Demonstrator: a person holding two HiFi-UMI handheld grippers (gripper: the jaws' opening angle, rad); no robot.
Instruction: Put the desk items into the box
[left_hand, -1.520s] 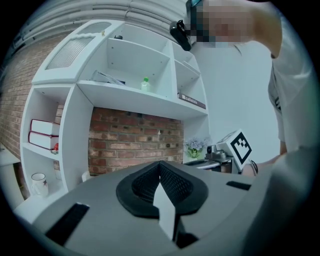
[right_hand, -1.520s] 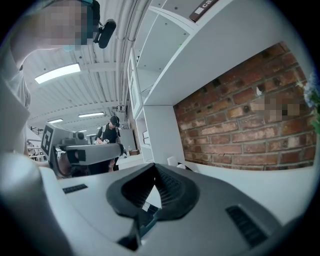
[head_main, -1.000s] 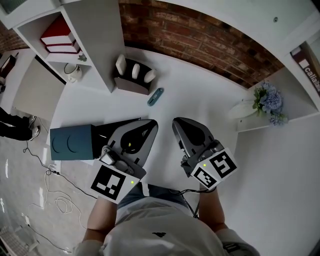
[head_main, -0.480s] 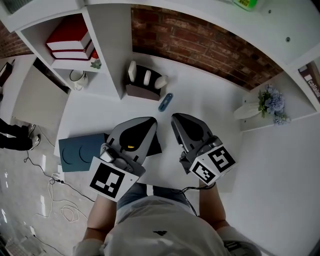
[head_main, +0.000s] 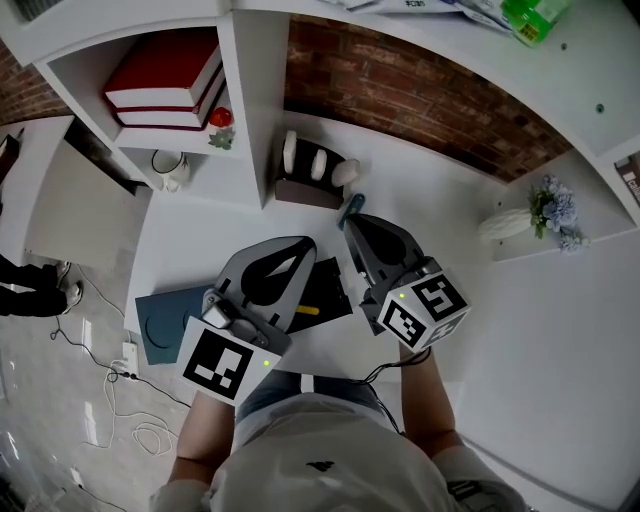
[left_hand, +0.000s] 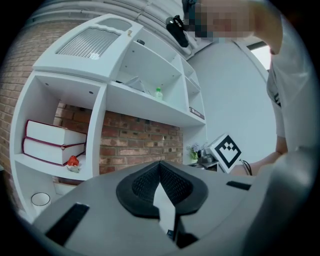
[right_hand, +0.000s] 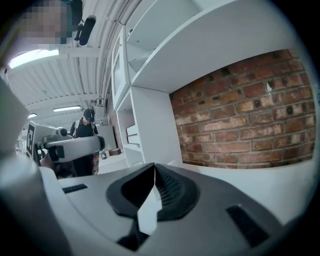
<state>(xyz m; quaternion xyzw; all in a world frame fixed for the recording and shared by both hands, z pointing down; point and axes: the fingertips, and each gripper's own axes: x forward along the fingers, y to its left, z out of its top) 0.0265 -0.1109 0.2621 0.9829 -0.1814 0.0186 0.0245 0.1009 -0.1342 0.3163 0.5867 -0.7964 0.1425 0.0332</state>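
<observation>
Yellow item (head_main: 307, 310) in black box (head_main: 328, 285), head view only; left hand-held gripper (left_hand: 160, 163), right hand-held gripper (right_hand: 154, 165) each pressed together.

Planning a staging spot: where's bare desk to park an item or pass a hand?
Free: white desk between the right gripper and the flower vase; a smaller strip between the shelf unit and the teal lid. Crowded: centre, around the holder and open box.

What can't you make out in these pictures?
Head view: the dark box is mostly covered by the left hand-held gripper and right hand-held gripper; contents unclear.
Head view: the blue item is partly behind the right hand-held gripper.
Head view: the green bottle is cut by the top edge.
</observation>
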